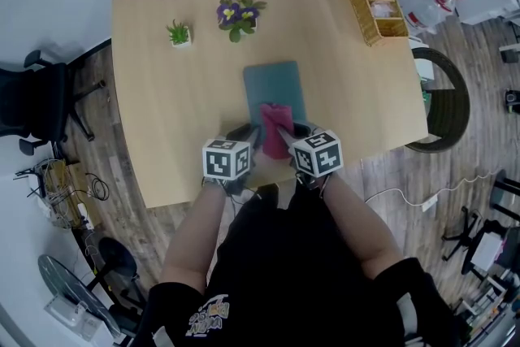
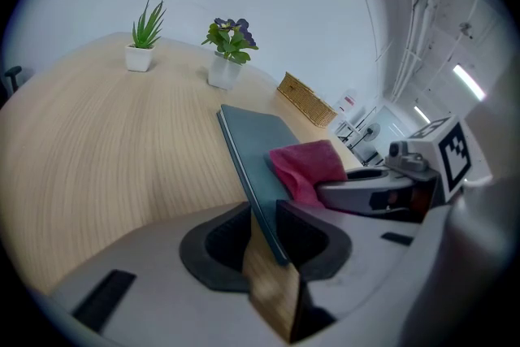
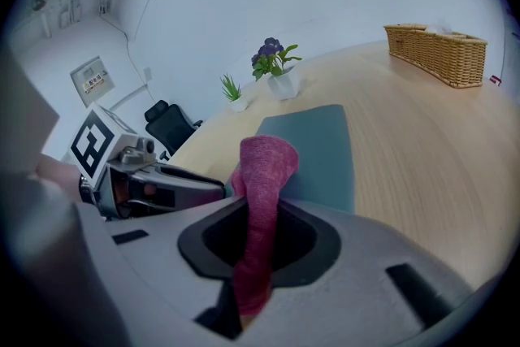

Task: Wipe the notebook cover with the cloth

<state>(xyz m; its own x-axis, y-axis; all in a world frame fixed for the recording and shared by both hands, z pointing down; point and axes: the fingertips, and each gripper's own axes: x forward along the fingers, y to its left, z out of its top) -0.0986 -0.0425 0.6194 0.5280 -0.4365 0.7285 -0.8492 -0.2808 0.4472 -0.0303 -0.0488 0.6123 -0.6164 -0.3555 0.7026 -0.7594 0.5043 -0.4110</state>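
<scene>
1. Notebook (image 1: 275,81) is the thing I measure all places from. It is teal, shut, and lies flat on the big wooden table (image 1: 162,28), the biggest thing I see. Its near end is close to the table edge on my side.
2. Far out past the notebook's far right corner I see a long wicker basket (image 1: 372,0). It is well apart from the notebook.
3. My left gripper (image 1: 244,132) is at the notebook's near left corner. Its jaws are pulled in close, and that corner is caught in the thin gap between them. In the left gripper view I can see a strip of table wood in the gap next to the notebook's edge.
4. My right gripper (image 1: 288,128) is at the notebook's near end, just beside my left one. Its jaws are squeezed tight on the cloth.
5. My pink-red cloth (image 1: 272,122) is bunched in a fold. Its front end rests on the near part of the notebook cover. The rest runs back between the right jaws and hangs out behind them.
6. A pot of purple flowers (image 1: 237,15) stands past the notebook's far edge, near it but not touching.
7. One tiny green plant (image 1: 179,33) in a white pot stands past the notebook's far left corner, farther out than the flowers.
</scene>
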